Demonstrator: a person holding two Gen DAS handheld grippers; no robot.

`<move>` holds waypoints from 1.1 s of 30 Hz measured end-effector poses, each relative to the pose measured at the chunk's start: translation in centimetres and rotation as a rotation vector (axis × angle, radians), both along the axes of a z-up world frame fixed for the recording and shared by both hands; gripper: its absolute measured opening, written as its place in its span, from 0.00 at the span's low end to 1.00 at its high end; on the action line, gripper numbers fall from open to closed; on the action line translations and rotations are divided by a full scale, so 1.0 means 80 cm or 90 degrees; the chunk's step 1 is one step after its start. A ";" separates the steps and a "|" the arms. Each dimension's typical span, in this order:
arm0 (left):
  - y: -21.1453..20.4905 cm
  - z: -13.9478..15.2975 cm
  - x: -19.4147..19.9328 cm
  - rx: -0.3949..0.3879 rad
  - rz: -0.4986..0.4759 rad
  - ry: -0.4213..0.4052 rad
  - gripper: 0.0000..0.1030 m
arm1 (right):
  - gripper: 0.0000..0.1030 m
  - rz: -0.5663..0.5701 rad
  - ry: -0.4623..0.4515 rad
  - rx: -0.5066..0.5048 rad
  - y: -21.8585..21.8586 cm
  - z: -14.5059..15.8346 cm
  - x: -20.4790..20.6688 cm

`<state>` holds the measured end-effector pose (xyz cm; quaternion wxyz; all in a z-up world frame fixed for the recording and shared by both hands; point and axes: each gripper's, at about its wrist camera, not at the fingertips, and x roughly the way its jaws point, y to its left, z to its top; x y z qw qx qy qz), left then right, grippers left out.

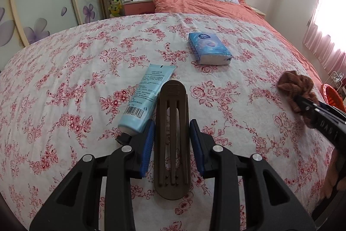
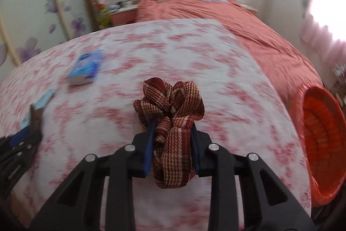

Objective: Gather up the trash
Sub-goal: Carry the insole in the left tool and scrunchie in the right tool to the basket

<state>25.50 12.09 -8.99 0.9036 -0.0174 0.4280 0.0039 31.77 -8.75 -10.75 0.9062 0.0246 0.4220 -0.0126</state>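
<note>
Right jaws: the right gripper [image 2: 173, 145] is nearly closed, its blue pads pinching a red-and-cream woven scrunchie [image 2: 170, 109] that bunches out above and below them.
Left jaws: the left gripper [image 1: 172, 140] stands narrowly open around a long brown slotted hair clip [image 1: 172, 133]; small gaps show on both sides, so whether the pads [image 1: 149, 144] truly press it I cannot tell.
Just beside: a pale blue tube [image 1: 147, 99] lies against the clip's left side, cap toward the left jaw.
Further out: a blue tissue pack [image 1: 208, 48] lies alone on the floral bedspread [image 1: 64, 79], well apart from both grippers.
Bin: an orange basket [image 2: 320, 144] sits at the right edge of the bed, near the right gripper; what shows of its inside looks empty.
Progress: judged early. One item is gripped and not yet dropped; the clip, tube and pack remain on the bed.
Next: likely carrying the scrunchie over the basket.
</note>
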 end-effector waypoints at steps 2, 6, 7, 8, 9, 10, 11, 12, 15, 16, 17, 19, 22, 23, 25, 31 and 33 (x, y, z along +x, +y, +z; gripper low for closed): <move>0.000 0.000 0.000 0.001 0.000 0.000 0.33 | 0.31 -0.014 0.007 0.023 -0.015 -0.003 0.000; -0.006 0.000 0.003 0.027 -0.002 0.002 0.33 | 0.32 -0.011 0.012 0.019 -0.016 -0.005 0.002; -0.008 0.000 0.005 0.030 -0.004 0.003 0.33 | 0.32 -0.010 0.013 0.018 -0.016 -0.005 0.002; -0.009 0.000 0.008 0.031 -0.005 0.003 0.34 | 0.32 -0.010 0.014 0.020 -0.016 -0.005 0.003; -0.008 0.000 0.010 0.030 -0.005 0.003 0.34 | 0.32 -0.010 0.014 0.024 -0.017 -0.005 0.002; -0.008 0.000 0.013 0.029 -0.005 0.004 0.34 | 0.33 -0.010 0.014 0.028 -0.017 -0.005 0.003; -0.007 0.000 0.015 0.028 -0.004 0.005 0.34 | 0.33 -0.010 0.014 0.031 -0.017 -0.006 0.003; -0.008 0.000 0.017 0.027 -0.002 0.005 0.34 | 0.33 -0.010 0.014 0.033 -0.017 -0.006 0.003; -0.010 -0.001 0.017 0.028 -0.002 0.003 0.33 | 0.33 -0.009 0.014 0.034 -0.017 -0.006 0.003; -0.011 -0.001 0.016 0.025 -0.001 0.002 0.33 | 0.33 -0.009 0.014 0.034 -0.018 -0.006 0.003; -0.010 -0.001 0.015 0.020 -0.001 0.001 0.33 | 0.33 -0.009 0.014 0.036 -0.018 -0.005 0.004; -0.010 0.000 0.013 0.018 -0.004 0.001 0.33 | 0.31 -0.008 0.012 0.044 -0.020 -0.005 0.003; -0.013 0.001 0.010 0.016 -0.012 0.004 0.33 | 0.28 -0.007 0.009 0.055 -0.024 -0.005 0.001; -0.014 0.002 0.008 0.015 -0.015 0.004 0.33 | 0.28 -0.006 0.008 0.056 -0.024 -0.004 0.000; -0.016 0.005 0.004 0.013 -0.018 0.001 0.33 | 0.27 -0.006 0.005 0.058 -0.025 -0.003 -0.003; -0.025 0.017 -0.001 0.012 -0.029 -0.008 0.32 | 0.24 -0.007 0.001 0.073 -0.033 0.002 -0.015; -0.031 0.016 -0.001 0.017 -0.031 -0.009 0.32 | 0.24 -0.009 0.000 0.072 -0.035 0.003 -0.017</move>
